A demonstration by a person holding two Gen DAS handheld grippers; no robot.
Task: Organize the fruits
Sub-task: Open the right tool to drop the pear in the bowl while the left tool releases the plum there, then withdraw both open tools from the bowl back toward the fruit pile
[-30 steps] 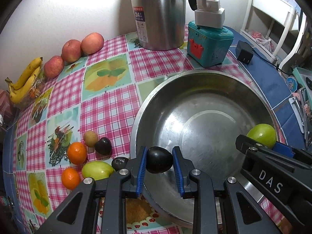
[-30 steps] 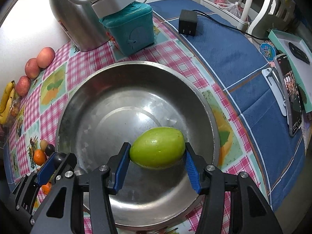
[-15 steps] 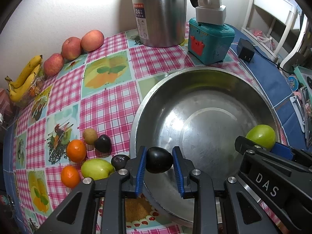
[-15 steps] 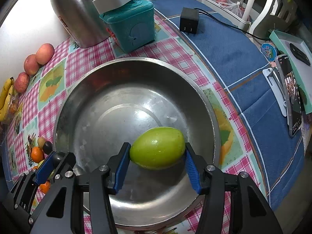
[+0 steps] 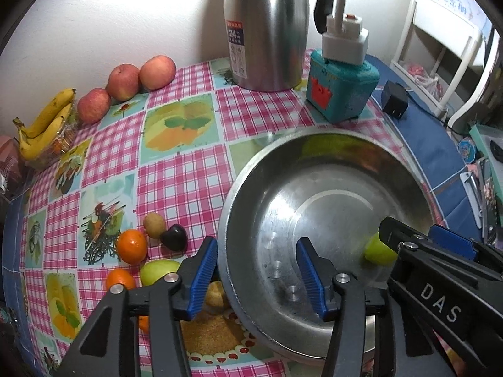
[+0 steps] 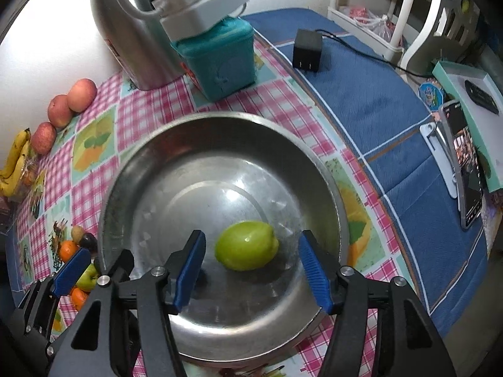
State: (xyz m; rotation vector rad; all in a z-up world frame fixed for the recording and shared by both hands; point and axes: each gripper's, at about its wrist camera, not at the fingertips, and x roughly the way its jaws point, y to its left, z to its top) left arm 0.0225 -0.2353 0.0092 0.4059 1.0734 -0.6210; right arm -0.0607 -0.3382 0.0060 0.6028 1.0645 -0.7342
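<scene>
Release on both sides: right tongs (image 6: 251, 270) now spread wide and empty, the green oval fruit (image 6: 246, 245) they held half a second ago lying loose in the wide steel basin (image 6: 201, 132). Left tongs (image 5: 256, 275) also wide apart; their small dark fruit is gone, not visible, likely dropped in. Two in, by my reckoning. Beyond the rim, oranges (image 5: 132, 246), a dark plum (image 5: 174, 237) and a green fruit (image 5: 157, 270) wait on the checked tabletop (image 5: 176, 188); red apples (image 5: 124, 77) and bananas (image 5: 44, 125) farther back. Path clear
</scene>
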